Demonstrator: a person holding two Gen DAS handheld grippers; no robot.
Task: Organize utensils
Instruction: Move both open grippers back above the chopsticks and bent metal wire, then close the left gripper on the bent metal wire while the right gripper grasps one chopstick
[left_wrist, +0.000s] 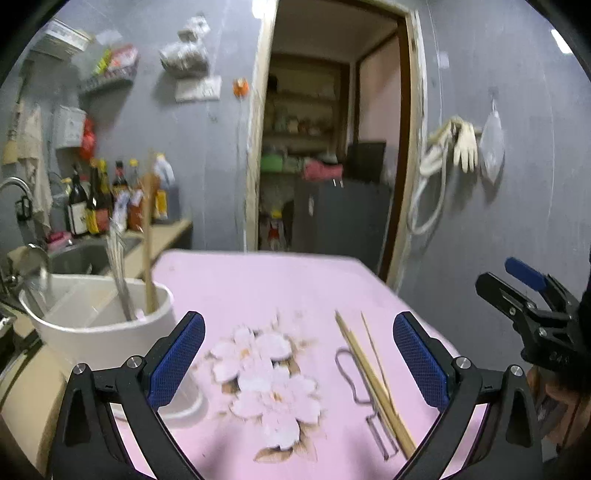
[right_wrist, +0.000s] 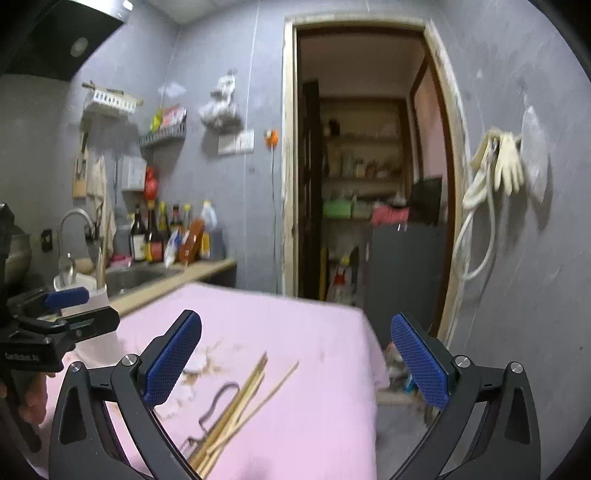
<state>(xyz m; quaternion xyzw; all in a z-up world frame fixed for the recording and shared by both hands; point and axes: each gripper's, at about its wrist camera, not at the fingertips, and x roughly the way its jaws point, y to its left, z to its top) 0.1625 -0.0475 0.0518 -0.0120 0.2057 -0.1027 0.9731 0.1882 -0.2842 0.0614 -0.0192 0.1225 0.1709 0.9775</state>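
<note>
A bundle of wooden chopsticks (left_wrist: 373, 380) lies on the pink flowered tablecloth (left_wrist: 258, 280), across a metal wire peeler (left_wrist: 354, 391). They also show in the right wrist view, chopsticks (right_wrist: 240, 406) and peeler (right_wrist: 218, 402). A white divided utensil holder (left_wrist: 99, 325) stands at the table's left, holding a wooden spoon (left_wrist: 149, 236) and metal utensils (left_wrist: 120, 273). My left gripper (left_wrist: 299, 354) is open and empty above the cloth. My right gripper (right_wrist: 295, 362) is open and empty above the table's right edge.
A counter with a sink (left_wrist: 88, 254), a tap (left_wrist: 14, 192) and sauce bottles (left_wrist: 110, 199) runs along the left wall. An open doorway (left_wrist: 328, 155) lies behind the table. Gloves and a hose (left_wrist: 450, 147) hang on the right wall.
</note>
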